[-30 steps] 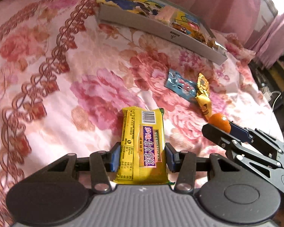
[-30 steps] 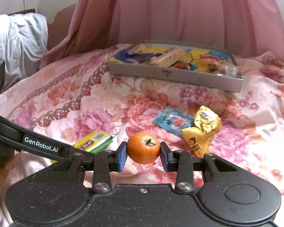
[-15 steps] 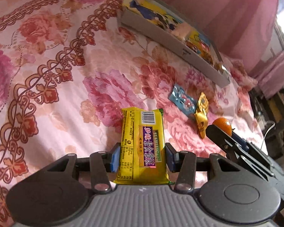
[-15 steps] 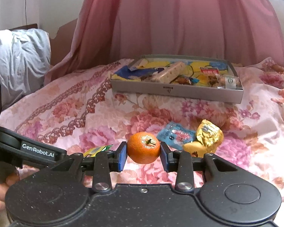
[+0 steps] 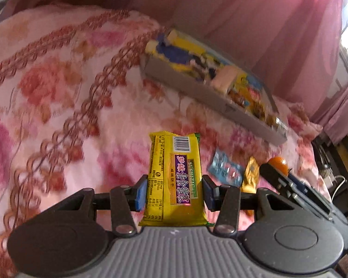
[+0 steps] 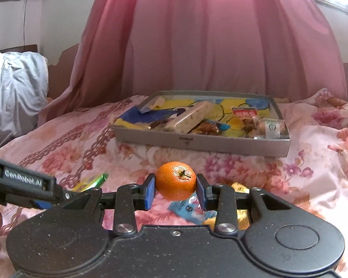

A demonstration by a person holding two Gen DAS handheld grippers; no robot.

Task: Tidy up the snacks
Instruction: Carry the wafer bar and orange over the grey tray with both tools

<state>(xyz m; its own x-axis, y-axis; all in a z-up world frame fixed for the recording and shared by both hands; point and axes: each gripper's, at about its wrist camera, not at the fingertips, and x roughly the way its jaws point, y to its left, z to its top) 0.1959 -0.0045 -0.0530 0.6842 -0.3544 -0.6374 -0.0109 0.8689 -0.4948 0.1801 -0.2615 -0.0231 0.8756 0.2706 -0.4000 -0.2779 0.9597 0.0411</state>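
Left gripper (image 5: 175, 191): you pinch the yellow packet (image 5: 174, 180).
Right gripper (image 6: 175, 191): you pinch the orange (image 6: 175, 180).
Tray (image 6: 197, 142): ahead, holding snacks.

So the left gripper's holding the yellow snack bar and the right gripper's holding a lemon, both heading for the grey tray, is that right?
Not quite. The right gripper holds a small orange fruit, a mandarin, not a lemon; the right wrist view shows it. The left gripper does hold the yellow snack bar, with the grey tray ahead.
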